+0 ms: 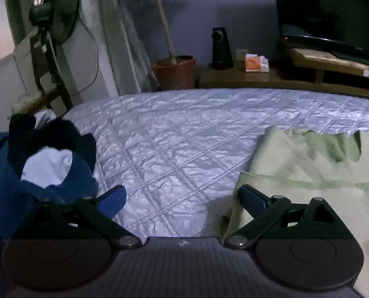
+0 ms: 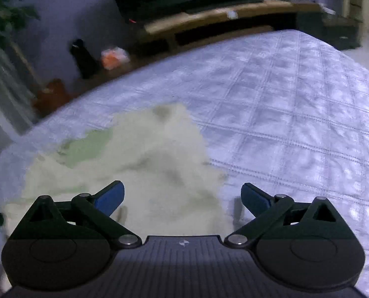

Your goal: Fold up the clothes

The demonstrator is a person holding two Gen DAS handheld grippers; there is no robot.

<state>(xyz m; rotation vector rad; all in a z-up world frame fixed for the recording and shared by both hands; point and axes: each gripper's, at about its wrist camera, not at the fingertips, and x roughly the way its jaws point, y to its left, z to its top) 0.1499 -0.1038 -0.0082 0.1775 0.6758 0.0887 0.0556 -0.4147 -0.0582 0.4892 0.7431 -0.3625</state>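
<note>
Garment (image 1: 308,171), pale green, lies rumpled on the quilted bedspread (image 1: 184,134), at the near right of the left wrist view and at the near left to centre of the right wrist view, where it is blurred. A darker green patch shows at its far edge in both views; which part of the garment this is cannot be told. Left gripper (image 1: 182,196) hangs over bare bedspread with its jaws spread wide and nothing between them; its right blue pad (image 1: 252,198) sits over the garment's near left edge, though contact cannot be confirmed. Right gripper (image 2: 182,196) also has its jaws spread wide and holds nothing; its left pad (image 2: 110,197) is over the garment and its right pad is over bare bedspread, with the garment's right edge running between the two. Contact with the cloth cannot be confirmed there either. Pile of clothes (image 1: 43,164), dark blue, black and white, sits at the left edge of the bed, well apart from the garment and just beside the left gripper's left finger. Beyond the bed stand a fan (image 1: 55,12) at the left, a potted plant (image 1: 174,70), a black speaker (image 1: 221,49) and an orange-and-white pack (image 1: 256,63) on a low wooden unit (image 1: 258,79), and a dark screen (image 1: 333,7) at the right. Lighting is dim throughout.
</note>
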